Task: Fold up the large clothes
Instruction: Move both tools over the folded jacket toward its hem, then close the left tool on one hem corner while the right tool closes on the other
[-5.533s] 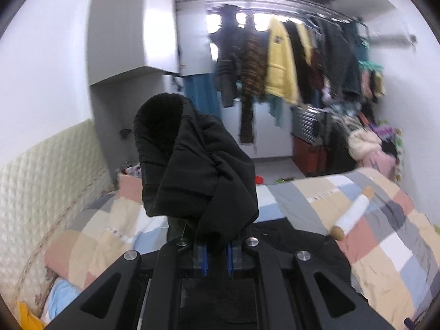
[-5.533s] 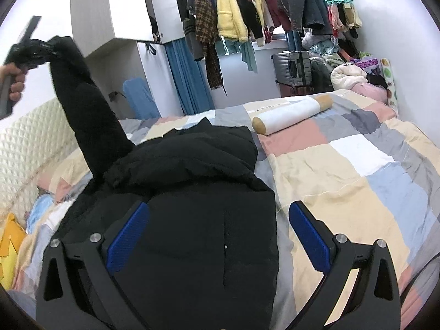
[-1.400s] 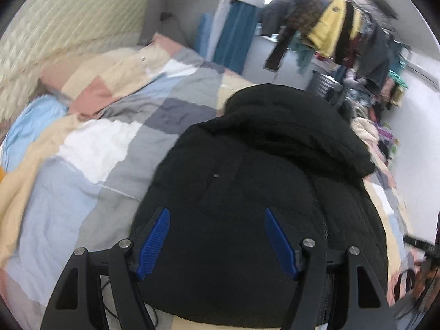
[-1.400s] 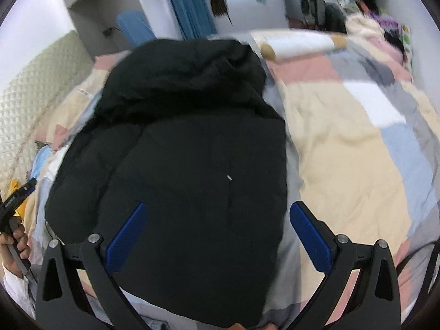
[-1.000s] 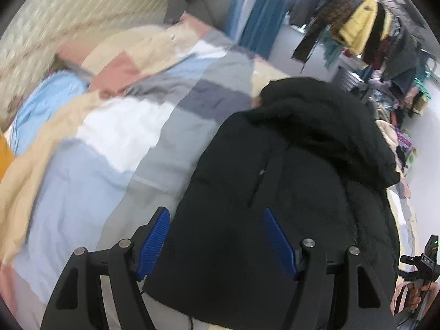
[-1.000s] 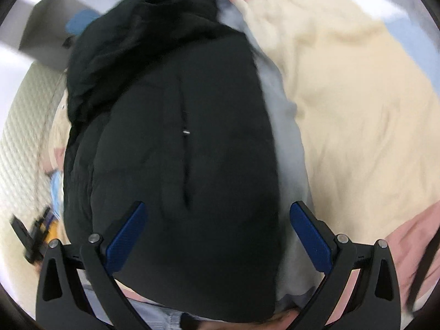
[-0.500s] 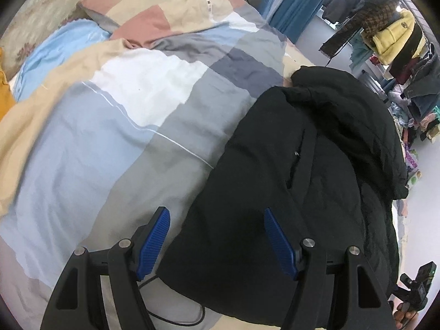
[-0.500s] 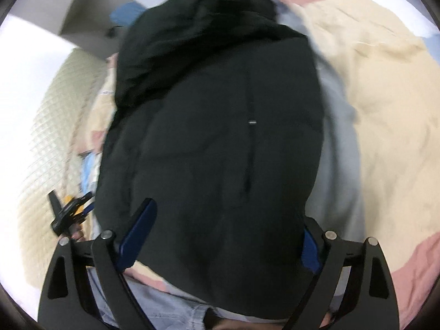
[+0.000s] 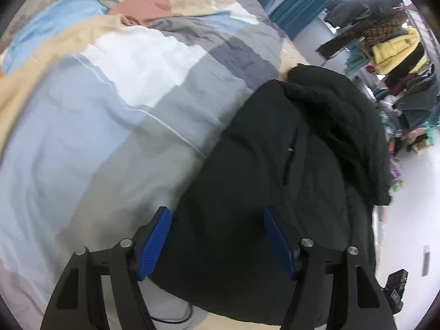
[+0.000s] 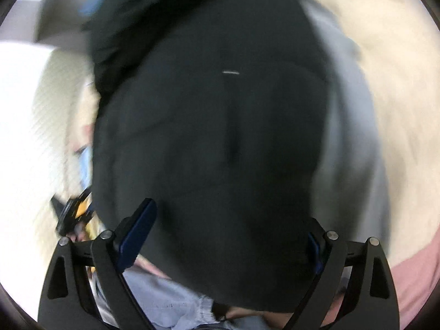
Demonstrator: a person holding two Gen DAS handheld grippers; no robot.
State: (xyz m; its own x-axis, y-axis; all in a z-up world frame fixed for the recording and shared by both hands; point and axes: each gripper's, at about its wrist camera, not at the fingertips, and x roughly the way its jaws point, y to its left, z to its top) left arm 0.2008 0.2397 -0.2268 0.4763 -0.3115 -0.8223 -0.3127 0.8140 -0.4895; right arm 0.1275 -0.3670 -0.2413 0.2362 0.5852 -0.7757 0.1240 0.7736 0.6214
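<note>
Left gripper: the black two-finger left gripper with blue ribbed pads (image 9: 217, 240) is hanging with its jaws spread wide and nothing between them, poised over the near left corner of the coat's hem.

Right gripper: the black two-finger right gripper with blue pads (image 10: 228, 243) is likewise standing wide apart, holding nothing; its view is smeared, so whether its fingers are touching the fabric cannot be told.

Coat: the large black padded hooded coat (image 9: 291, 165) is lying flat on the bed, hem at the near edge and bunched hood (image 9: 338, 101) pointing toward the far edge.

Long axis: it is running straight away from both tools, hem to hood, following the dark centre seam with its small pale zip pull (image 10: 231, 73).

Deciding relation: the hem is lying directly under and ahead of the two grippers, one at each near corner (the left over the left corner, the right over the middle and right), so both seem equally near; a fold would probably carry the hem forward along that axis toward the hood.

Carrier: the patchwork duvet in pale blue, grey, white, cream and pink blocks (image 9: 115, 88) is showing bare all along the coat's left side, out to the bed's left edge.

Beyond: a rail of hanging clothes with a yellow puffer jacket (image 9: 396, 46) is standing past the far right corner.

Writing: no brand, label or lettering is readable anywhere.
</note>
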